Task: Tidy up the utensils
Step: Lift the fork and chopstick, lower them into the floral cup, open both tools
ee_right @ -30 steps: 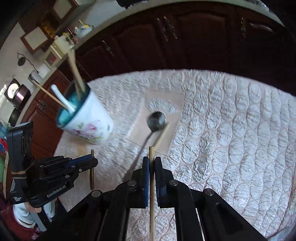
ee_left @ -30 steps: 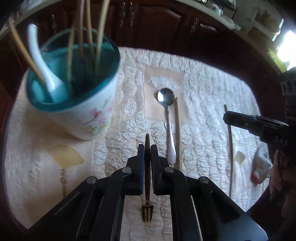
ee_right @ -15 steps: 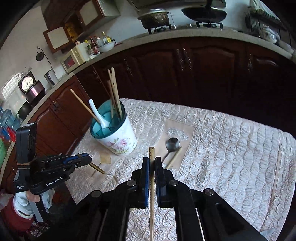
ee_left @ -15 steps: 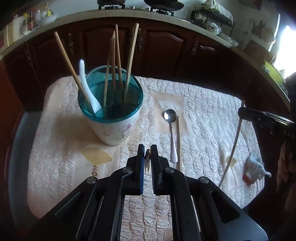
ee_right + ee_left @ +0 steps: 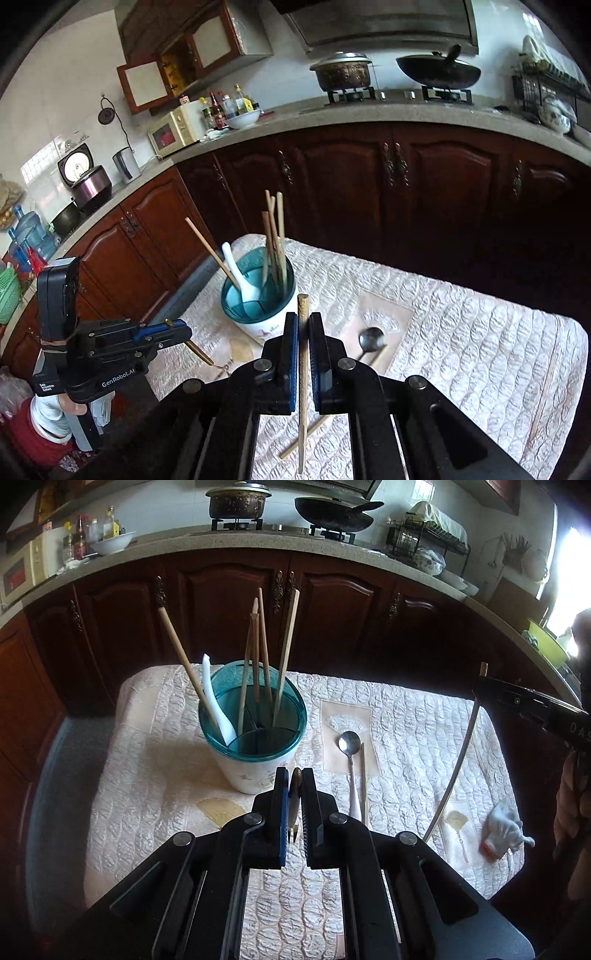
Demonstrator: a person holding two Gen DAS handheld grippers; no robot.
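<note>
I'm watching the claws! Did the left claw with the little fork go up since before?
Yes. The left claw rose and pulled back: the utensil cup looks smaller and farther, and the stove counter now shows.

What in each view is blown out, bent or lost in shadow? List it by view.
Left wrist view: window glare whites out the upper right; the counter edge bows from fisheye; cabinet doors sit dark. Right wrist view: evenly lit wall, cabinets at right nearly black; corners vignetted.

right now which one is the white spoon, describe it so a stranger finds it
On the quilted table stands a teal-lined cup full of wooden chopsticks. The white spoon leans inside its left side, the only white, broad-handled thing among thin sticks.
</note>
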